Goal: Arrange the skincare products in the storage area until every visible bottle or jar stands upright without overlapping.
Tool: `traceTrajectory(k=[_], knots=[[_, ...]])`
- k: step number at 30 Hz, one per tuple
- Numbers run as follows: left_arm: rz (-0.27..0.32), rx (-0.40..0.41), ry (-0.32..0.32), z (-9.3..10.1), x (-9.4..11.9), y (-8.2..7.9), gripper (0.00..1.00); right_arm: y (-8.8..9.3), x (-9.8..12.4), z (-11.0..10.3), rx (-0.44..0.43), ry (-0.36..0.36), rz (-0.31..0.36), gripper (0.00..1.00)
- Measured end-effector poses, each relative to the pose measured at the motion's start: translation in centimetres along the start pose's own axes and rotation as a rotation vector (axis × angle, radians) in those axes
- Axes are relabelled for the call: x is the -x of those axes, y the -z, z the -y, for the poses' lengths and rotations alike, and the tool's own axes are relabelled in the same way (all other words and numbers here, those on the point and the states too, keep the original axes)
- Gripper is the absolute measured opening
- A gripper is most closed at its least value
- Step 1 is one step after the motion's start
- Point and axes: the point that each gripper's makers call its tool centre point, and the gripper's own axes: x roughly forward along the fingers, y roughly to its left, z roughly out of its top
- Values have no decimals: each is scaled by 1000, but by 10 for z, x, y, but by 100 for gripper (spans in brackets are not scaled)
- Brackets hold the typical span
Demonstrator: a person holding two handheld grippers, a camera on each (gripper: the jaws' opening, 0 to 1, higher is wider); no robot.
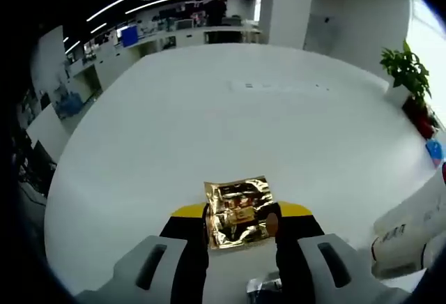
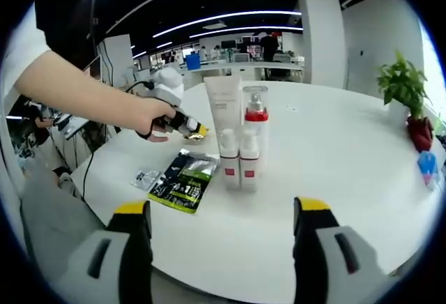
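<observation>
While the left gripper (image 1: 240,231) is clamped on a gold foil packet (image 1: 238,213), holding it clear above the white table (image 1: 265,130), the right gripper (image 2: 221,231) hangs back with its jaws wide apart and nothing between them.

Right gripper view: the person's hand (image 2: 157,119) carries the left gripper toward the standing group, the gold packet (image 2: 193,131) showing at its tip. Judged purpose: the packet is lifted so it can be set down apart from the bottles and not lie over anything.

Standing group, mid-table, all upright:
- tall white tube (image 2: 223,112), at the back
- clear pump bottle with a red band (image 2: 256,112), just beside the tube
- two small white bottles with red labels (image 2: 239,163), in front, touching or nearly so; the fisheye bend makes this hard to call.

Lying flat just left of the group: a black-and-green packet (image 2: 182,182) and a small clear packet (image 2: 146,177), edges apparently overlapping.

Judgement: bottles already meet the upright condition; the flat packets remain to be separated. The right gripper's spread jaws suit a next pick.
</observation>
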Motion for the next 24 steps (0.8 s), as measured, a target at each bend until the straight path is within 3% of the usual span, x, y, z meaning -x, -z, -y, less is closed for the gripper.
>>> traceTrajectory(k=[7,18,24], knots=[[31,10,-11,-16,28,11,34,-2,1,-3,5,-12,10,84],[14,8,-49,-41,61,43,34,-4,2,-5,11,-25,24,84],[11,-5,-65,-46,71,53,34,-5,2,-7,18,-31,26,84]])
